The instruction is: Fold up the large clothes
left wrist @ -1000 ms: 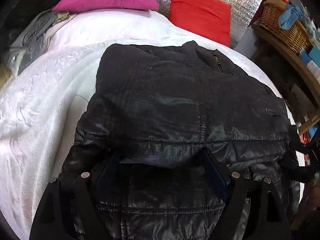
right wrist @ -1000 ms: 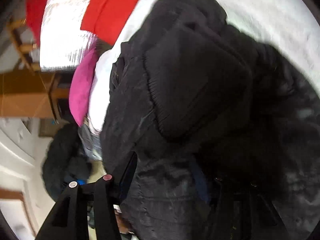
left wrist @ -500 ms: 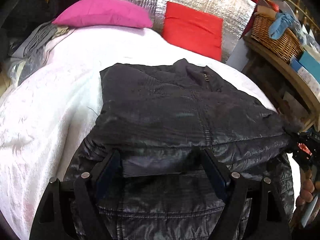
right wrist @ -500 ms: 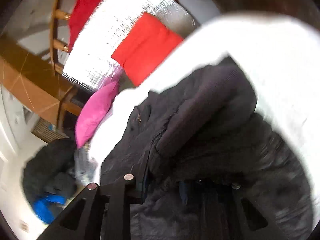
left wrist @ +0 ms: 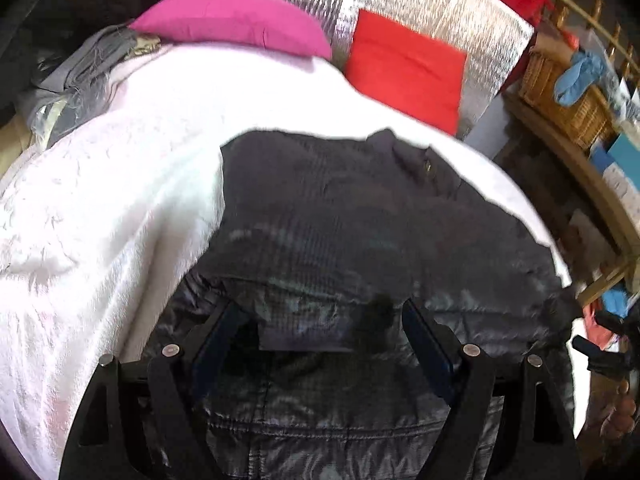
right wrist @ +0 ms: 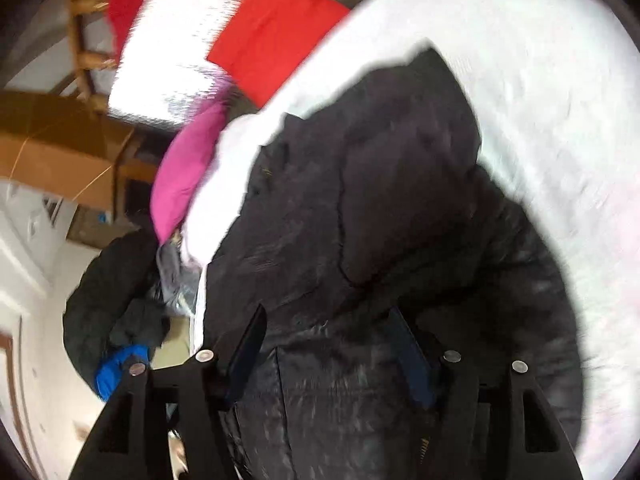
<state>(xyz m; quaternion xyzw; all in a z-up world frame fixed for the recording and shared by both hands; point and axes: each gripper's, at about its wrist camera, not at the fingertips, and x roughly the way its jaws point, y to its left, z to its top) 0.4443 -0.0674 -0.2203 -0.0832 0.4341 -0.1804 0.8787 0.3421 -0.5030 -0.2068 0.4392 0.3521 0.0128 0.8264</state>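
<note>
A black quilted jacket (left wrist: pixel 360 220) lies spread on a white bedspread (left wrist: pixel 120 208), its collar and zip toward the red cushion (left wrist: pixel 404 68) and the pink cushion (left wrist: pixel 232 20) at the head of the bed. The left gripper (left wrist: pixel 320 328) stands wide, its two fingers straddling a folded edge of the jacket; whether the pads press on the cloth cannot be told. The right gripper (right wrist: pixel 332 344) has just been opening and now stands fairly wide with jacket fabric between its fingers, no clear pinch showing. To the jacket's left the bedspread is bare and broad; on the right its edge runs close to the bed's side, near a wooden shelf with a wicker basket (left wrist: pixel 560 92). Grey clothing (left wrist: pixel 76 80) sits heaped at the far left corner.
</note>
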